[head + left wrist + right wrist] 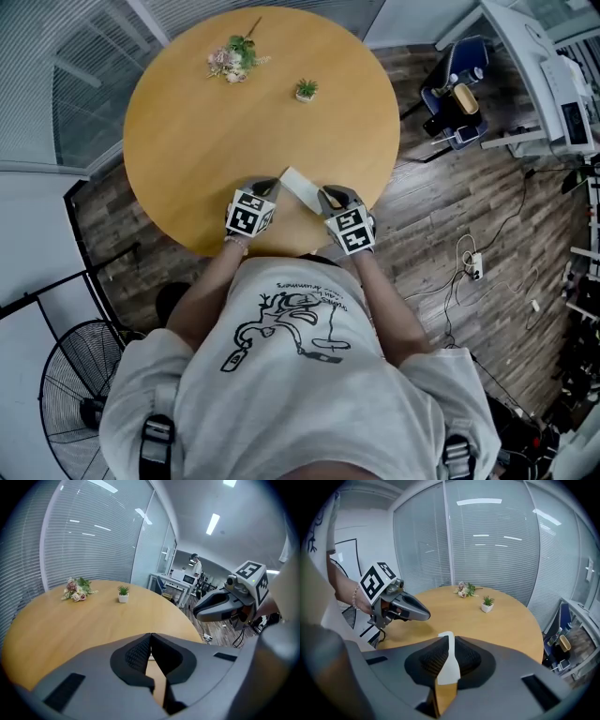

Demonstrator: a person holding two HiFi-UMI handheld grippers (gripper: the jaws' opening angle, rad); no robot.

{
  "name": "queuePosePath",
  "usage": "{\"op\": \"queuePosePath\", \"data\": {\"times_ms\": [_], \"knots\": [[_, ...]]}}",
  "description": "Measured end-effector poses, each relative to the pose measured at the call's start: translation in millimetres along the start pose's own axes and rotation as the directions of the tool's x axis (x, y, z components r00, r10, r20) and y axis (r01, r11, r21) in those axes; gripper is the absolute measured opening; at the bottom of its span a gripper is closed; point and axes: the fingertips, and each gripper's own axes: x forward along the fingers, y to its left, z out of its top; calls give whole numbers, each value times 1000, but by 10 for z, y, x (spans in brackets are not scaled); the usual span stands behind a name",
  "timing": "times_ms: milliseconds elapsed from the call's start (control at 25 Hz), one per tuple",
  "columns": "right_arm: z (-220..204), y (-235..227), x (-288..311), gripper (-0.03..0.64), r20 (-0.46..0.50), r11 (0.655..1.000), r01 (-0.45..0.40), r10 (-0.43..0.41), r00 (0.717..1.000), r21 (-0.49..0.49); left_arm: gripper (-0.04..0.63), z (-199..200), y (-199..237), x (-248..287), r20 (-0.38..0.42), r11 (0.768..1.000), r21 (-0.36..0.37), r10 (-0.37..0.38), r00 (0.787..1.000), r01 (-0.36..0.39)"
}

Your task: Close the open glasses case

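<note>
We hold the white glasses case [449, 670] clamped in our right gripper [446, 641] over the round table [70, 625], while our left gripper [150, 638] keeps its jaws together.

The left arm [202, 292] and the right arm [392, 305] are bare. Both are bent at the elbow and reach out in front of the body. The left gripper [272, 185] and the right gripper [328, 195] sit side by side, tipped down, with their tips near each other. The left jaws are pressed together at the tips. The right jaws pinch a white case [449, 666].
</note>
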Motion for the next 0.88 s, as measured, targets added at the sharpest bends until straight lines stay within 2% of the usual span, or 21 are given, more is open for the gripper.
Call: {"op": "queuePosePath", "data": {"times_ms": [320,880], "knots": [[484,-16,-347,38,101,1000,6,-9,995,30,21,521,-183,-414,153,1000,-4,9,988,-8],[1143,39,-952,30,235,999,19,-26,972,34,21,1262,-522,-1125,358,1000,4,-22,934,22]]}}
